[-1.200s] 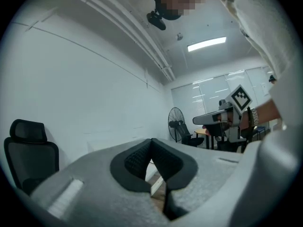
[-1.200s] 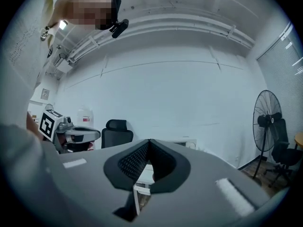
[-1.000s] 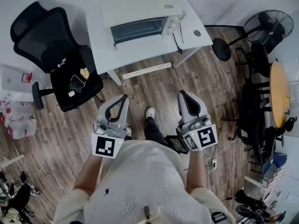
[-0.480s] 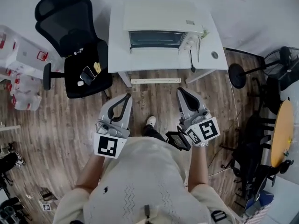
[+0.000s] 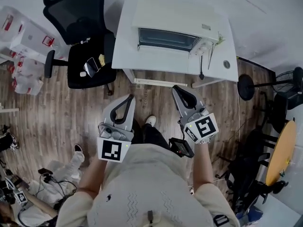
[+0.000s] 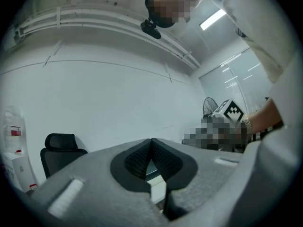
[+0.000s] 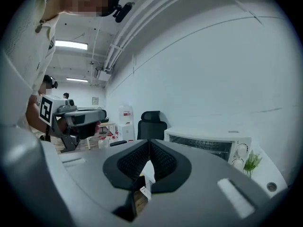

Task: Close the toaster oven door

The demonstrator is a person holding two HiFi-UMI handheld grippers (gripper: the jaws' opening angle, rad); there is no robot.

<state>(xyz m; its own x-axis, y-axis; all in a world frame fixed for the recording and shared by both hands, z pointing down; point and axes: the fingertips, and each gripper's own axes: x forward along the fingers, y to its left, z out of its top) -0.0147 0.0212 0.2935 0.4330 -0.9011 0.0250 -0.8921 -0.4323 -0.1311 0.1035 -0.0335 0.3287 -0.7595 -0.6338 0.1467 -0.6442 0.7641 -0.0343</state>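
Note:
The white toaster oven [image 5: 175,22] sits on a white table [image 5: 142,60] straight ahead, its dark glass door [image 5: 168,39] facing me. From here I cannot tell whether the door is fully shut. Both grippers are held close to my body, well short of the table. The left gripper [image 5: 129,98] is shut and holds nothing. The right gripper [image 5: 177,89] has its tips together and is just starting to open, with nothing between them. In the right gripper view the oven [image 7: 208,145] stands beyond the right gripper [image 7: 150,142]. The left gripper [image 6: 151,141] points at a bare wall.
A black office chair [image 5: 83,32] with a phone [image 5: 91,66] on its seat stands left of the table. A fan's round base [image 5: 246,86] is on the floor at the right. An orange round table [image 5: 279,155] lies far right. White boxes [image 5: 23,37] are stacked at the left.
The head view has swung, so the table and oven now lie straight ahead and a little nearer. Both grippers stay by my waist; the right one has shifted slightly left and forward.

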